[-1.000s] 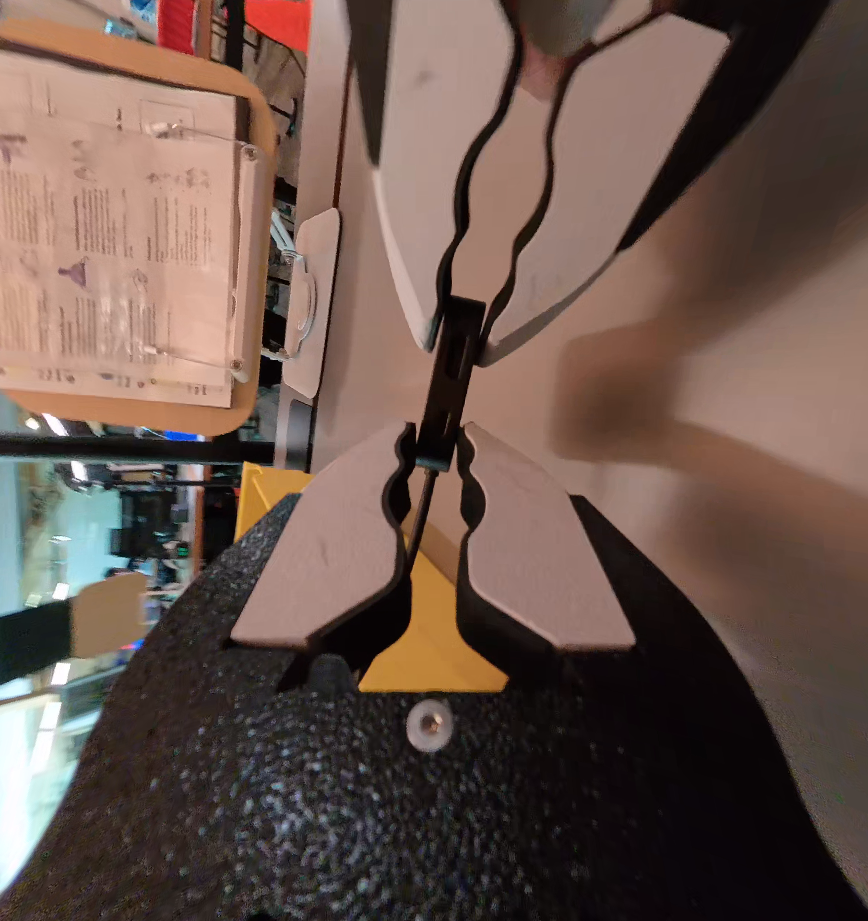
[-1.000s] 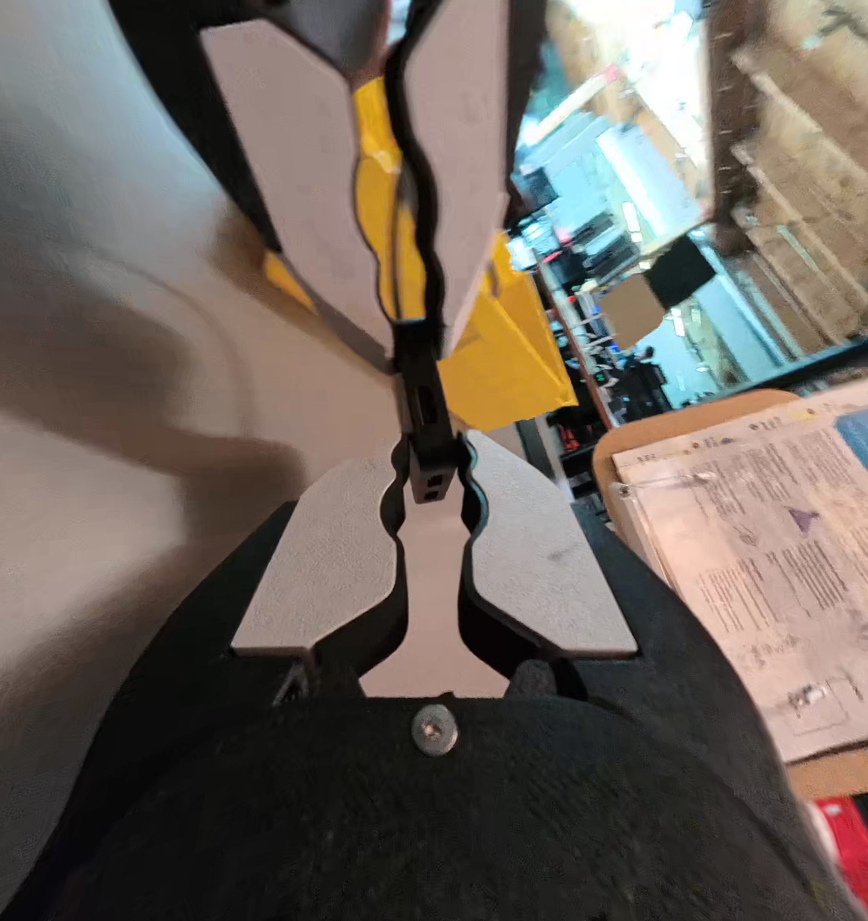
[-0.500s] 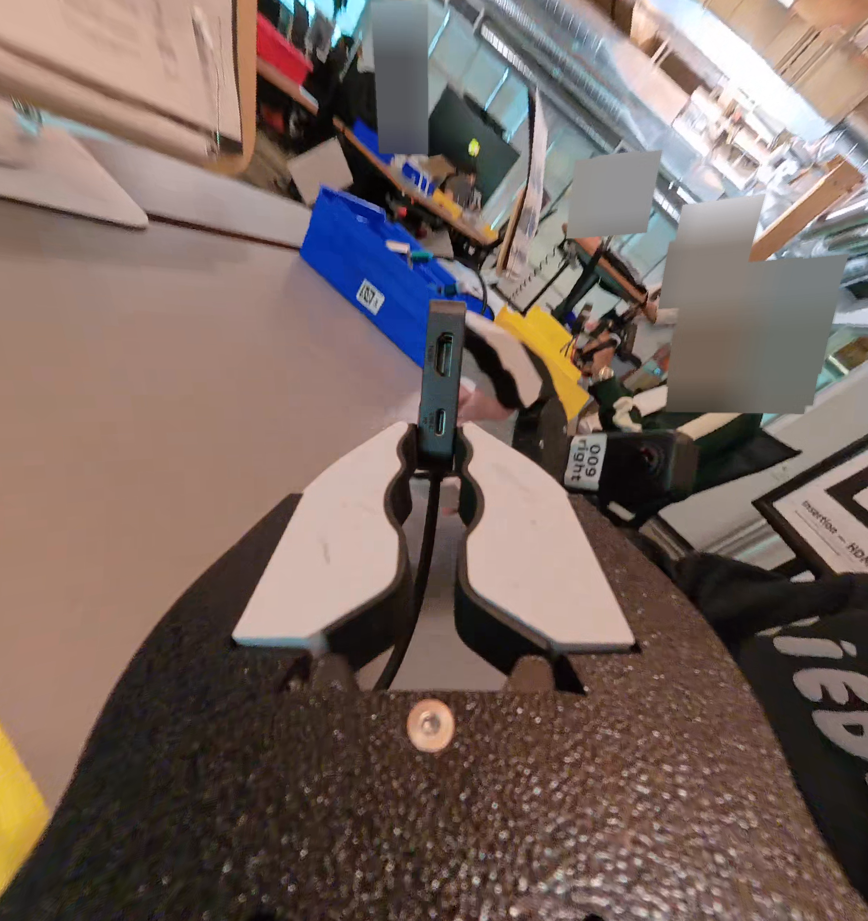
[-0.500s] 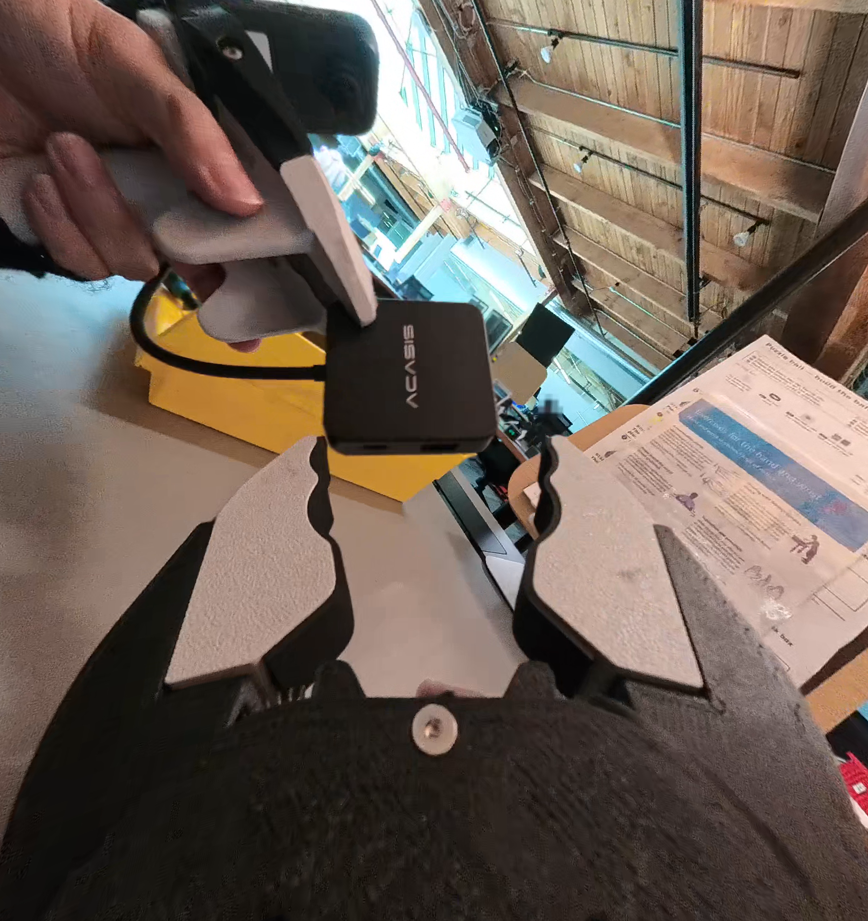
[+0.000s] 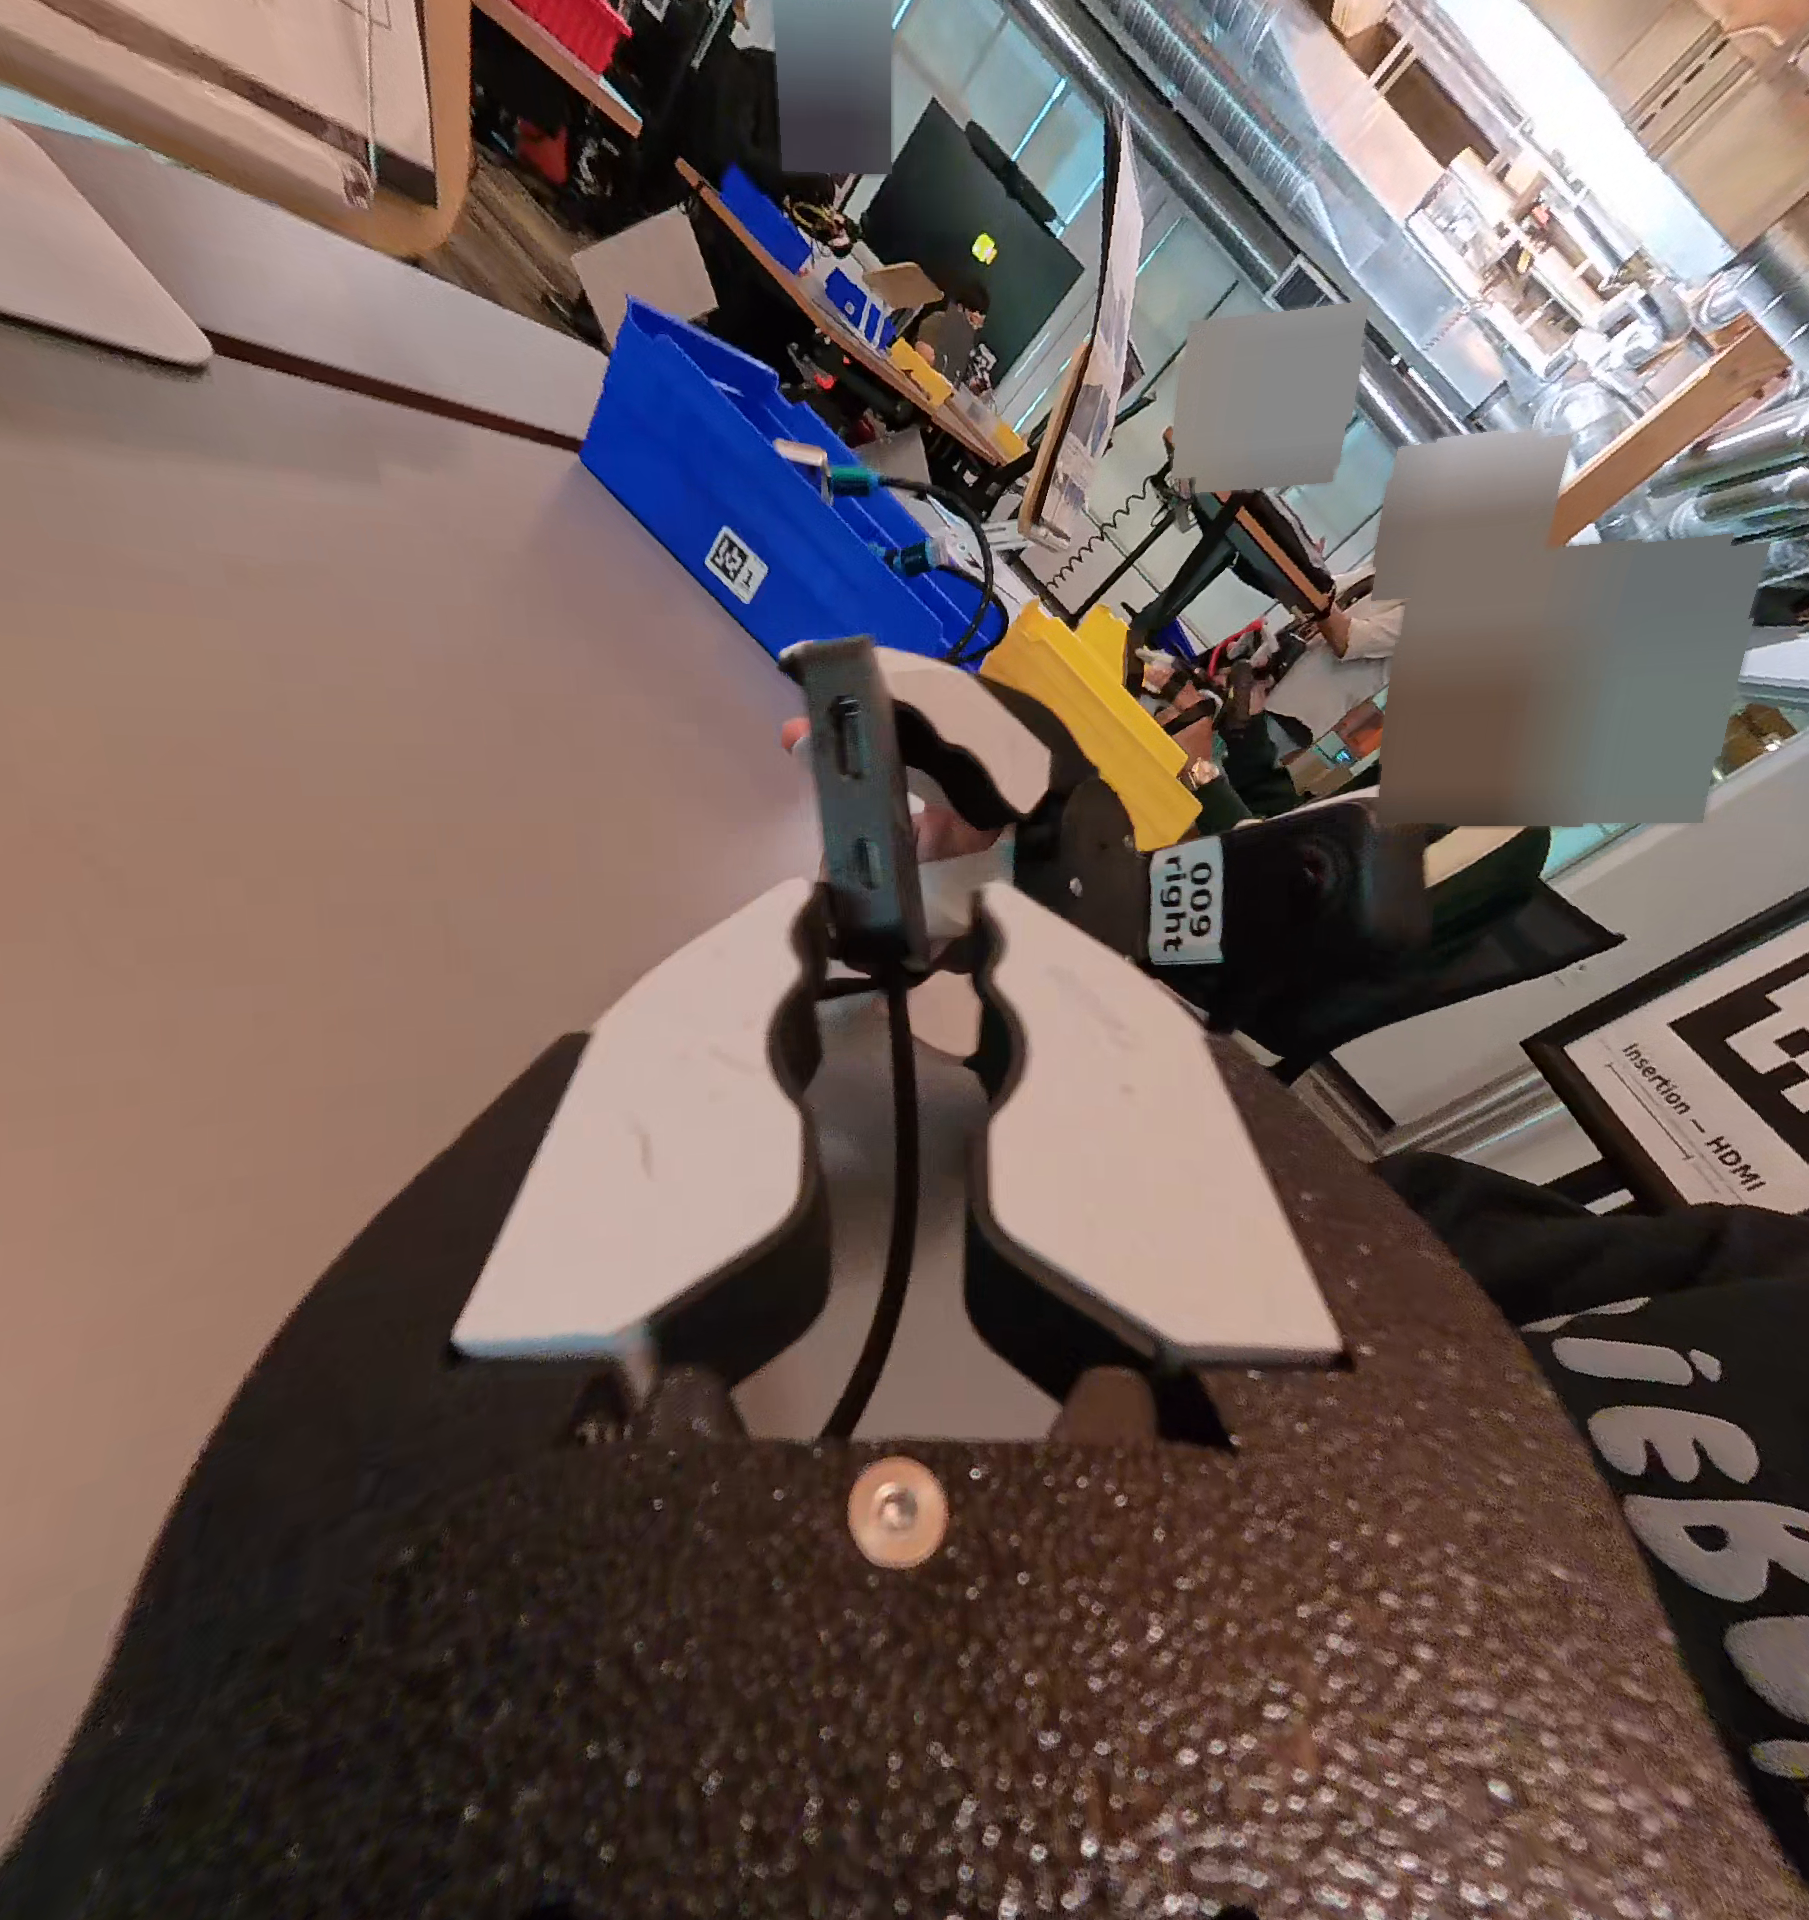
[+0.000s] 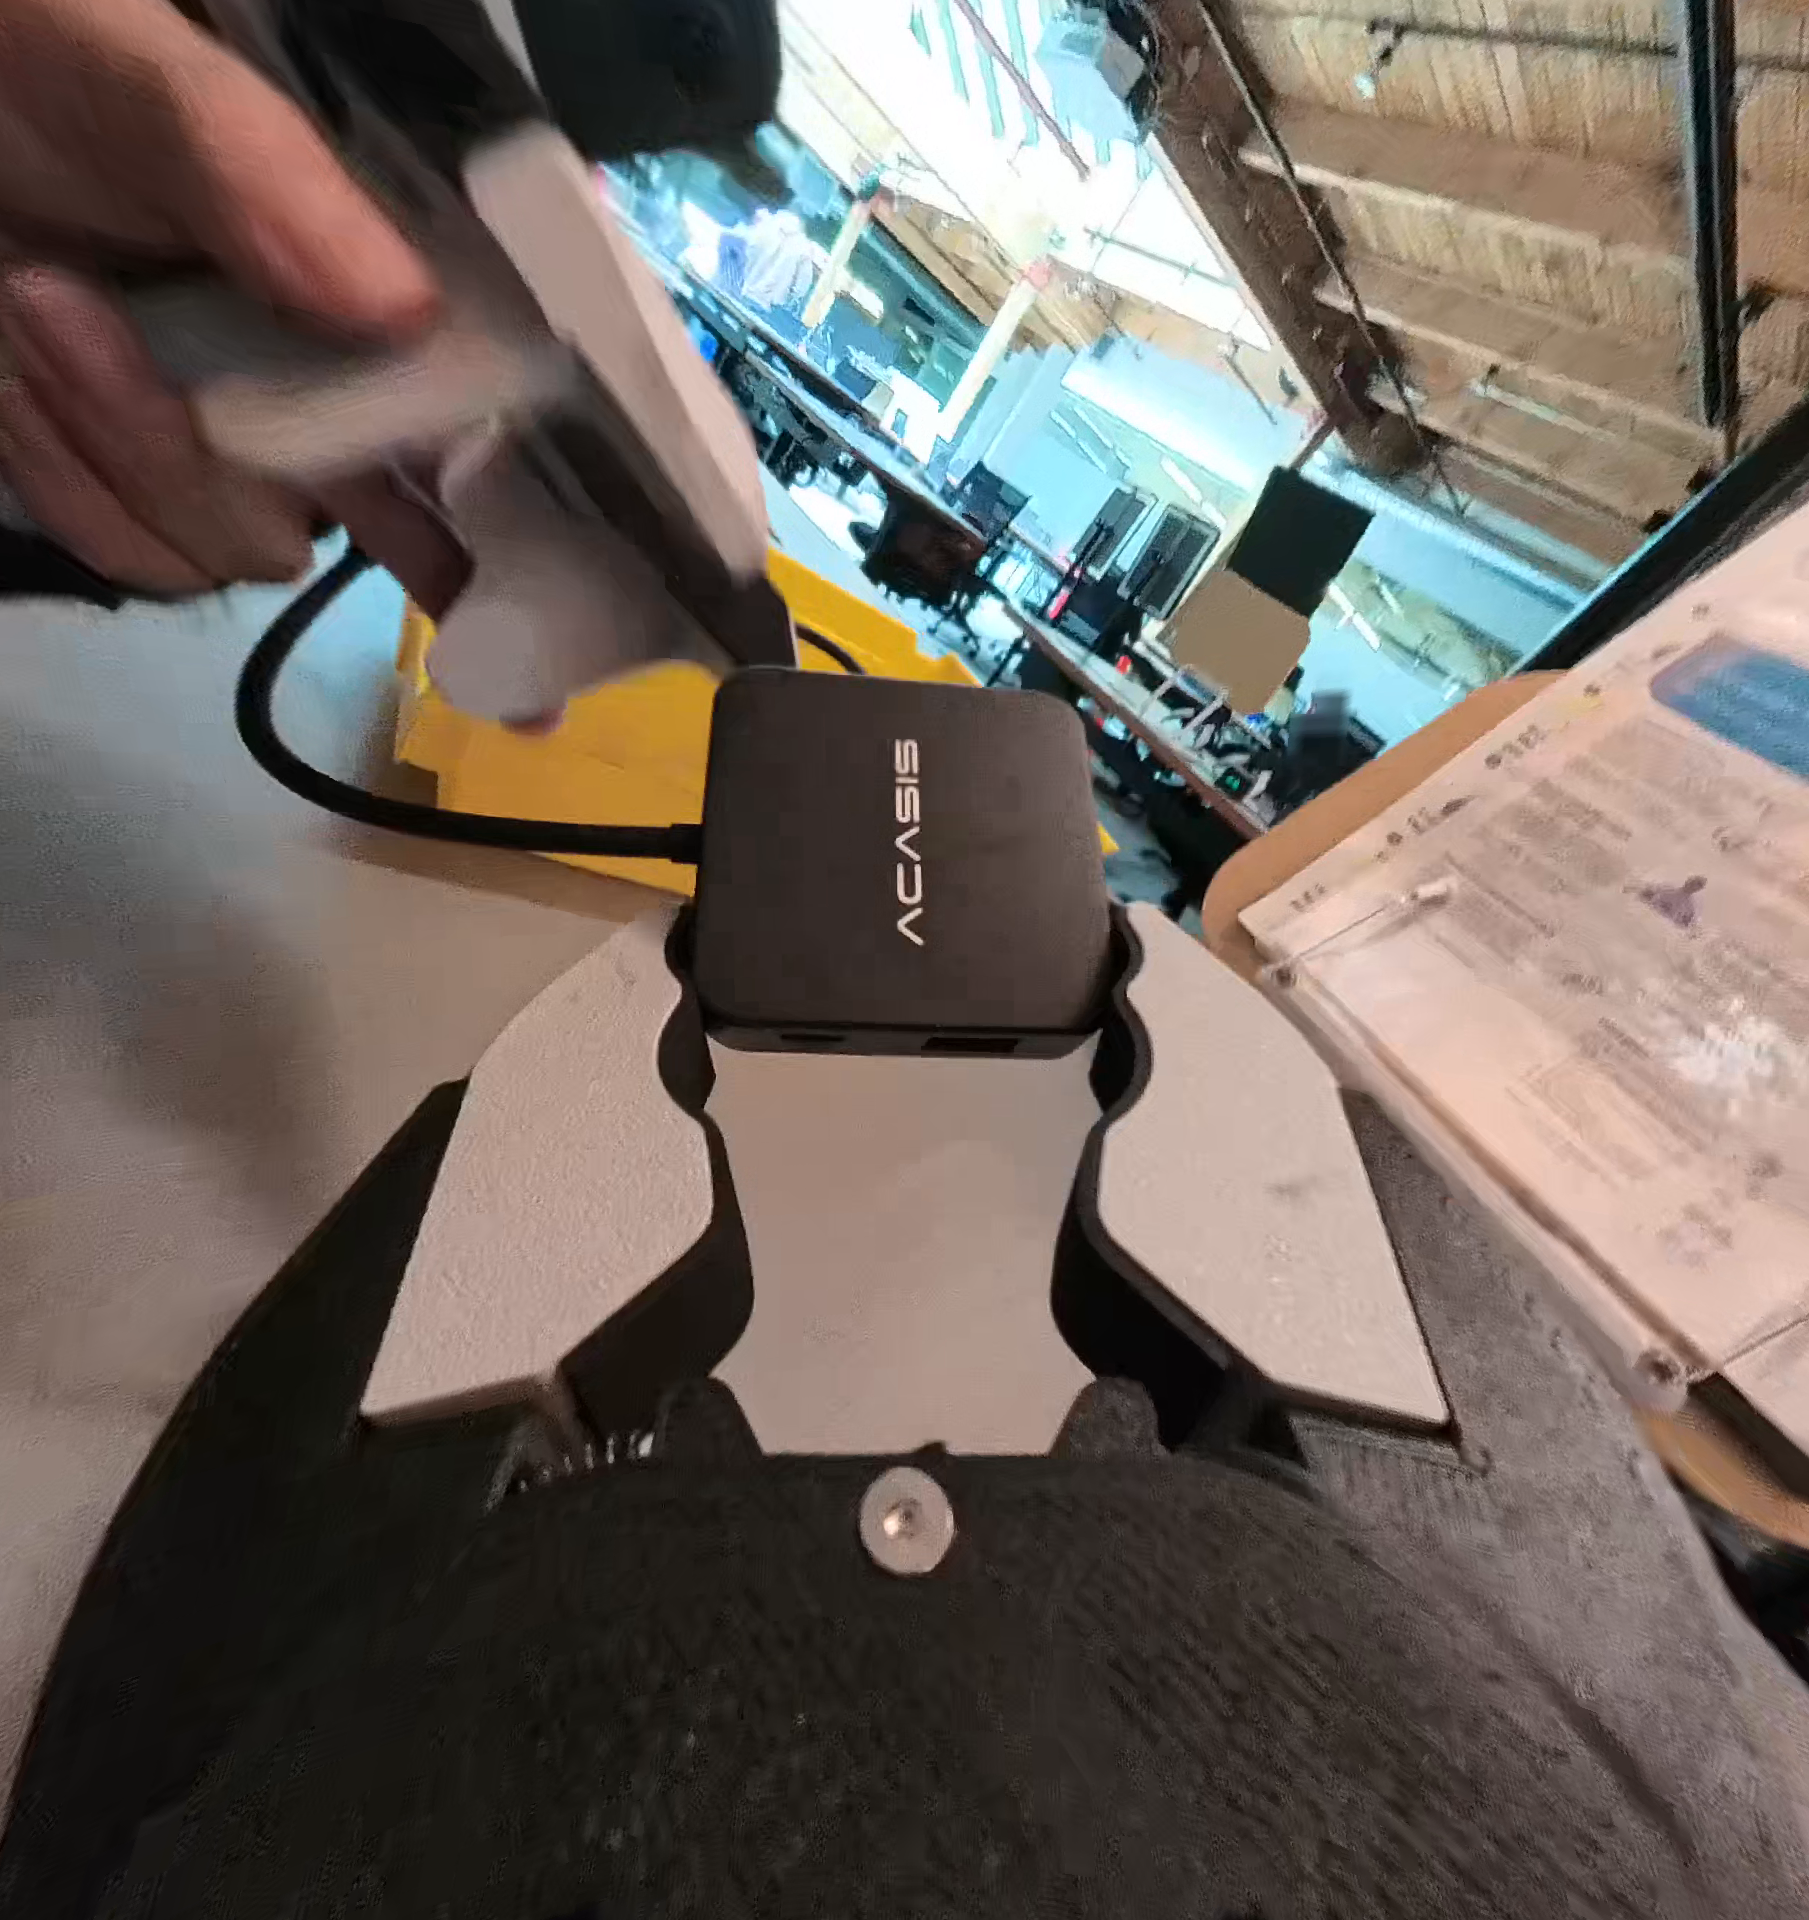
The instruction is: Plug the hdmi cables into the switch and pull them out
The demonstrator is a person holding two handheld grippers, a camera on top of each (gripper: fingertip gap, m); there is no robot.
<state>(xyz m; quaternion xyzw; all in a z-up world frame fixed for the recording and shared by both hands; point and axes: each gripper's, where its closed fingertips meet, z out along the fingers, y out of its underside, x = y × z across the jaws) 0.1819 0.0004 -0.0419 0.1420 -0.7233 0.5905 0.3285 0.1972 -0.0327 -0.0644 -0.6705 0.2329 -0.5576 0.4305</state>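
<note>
The black square switch (image 6: 895,862) sits flat between my right gripper's (image 6: 900,935) fingertips, which are shut on its two side edges. Its ports face the camera. Its black cable (image 6: 360,800) leaves the left side and loops back toward the hand. In the left wrist view the switch (image 5: 858,790) shows edge-on, its lower end between my left gripper's (image 5: 895,914) tips, which stand apart from it, open. The cable (image 5: 895,1195) runs back between those fingers. My left gripper (image 6: 609,416) is blurred at the switch's far corner. One right finger (image 5: 967,727) shows behind the switch.
A grey table (image 5: 256,727) lies below. A blue bin (image 5: 734,488) with cables and a yellow bin (image 5: 1087,675) stand at its far side. Another yellow bin (image 6: 588,748) shows behind the switch. A clipboard with papers (image 6: 1554,987) is at the right, and a framed marker sign (image 5: 1762,1070).
My right gripper, open half a second ago, has moved up and shut on the switch's sides. My left gripper has opened off the switch's edge.
</note>
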